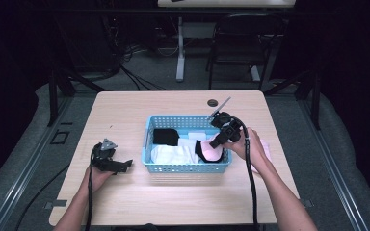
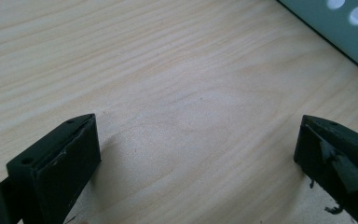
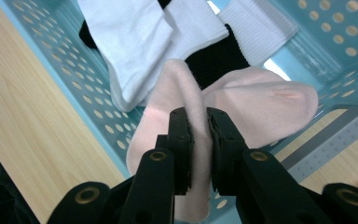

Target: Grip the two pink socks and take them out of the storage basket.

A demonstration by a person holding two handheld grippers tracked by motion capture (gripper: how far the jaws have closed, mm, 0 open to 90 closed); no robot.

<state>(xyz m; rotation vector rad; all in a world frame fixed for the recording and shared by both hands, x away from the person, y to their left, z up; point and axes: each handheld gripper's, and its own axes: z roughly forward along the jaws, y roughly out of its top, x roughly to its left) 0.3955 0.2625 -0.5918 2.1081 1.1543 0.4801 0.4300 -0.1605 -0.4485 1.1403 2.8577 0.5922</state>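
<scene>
A light blue perforated basket (image 1: 188,167) stands mid-table and holds white socks (image 1: 171,154), a black sock (image 1: 165,136) and a pink sock (image 1: 213,153). My right gripper (image 1: 218,142) hovers over the basket's right end, shut on the pink sock (image 3: 256,100), whose fabric is pinched between the pads and hangs above the basket (image 3: 70,74). White socks (image 3: 135,42) and a black sock (image 3: 214,58) lie below it. My left gripper (image 1: 125,165) rests on the table left of the basket, open, with bare wood between its jaws (image 2: 196,140).
Another pink piece (image 1: 266,149) lies on the table behind my right hand. A round cable hole (image 1: 213,102) sits near the table's (image 1: 173,202) far edge. A chair (image 1: 243,43) and table legs stand beyond. The basket wall (image 2: 340,28) shows at the left gripper view's upper right.
</scene>
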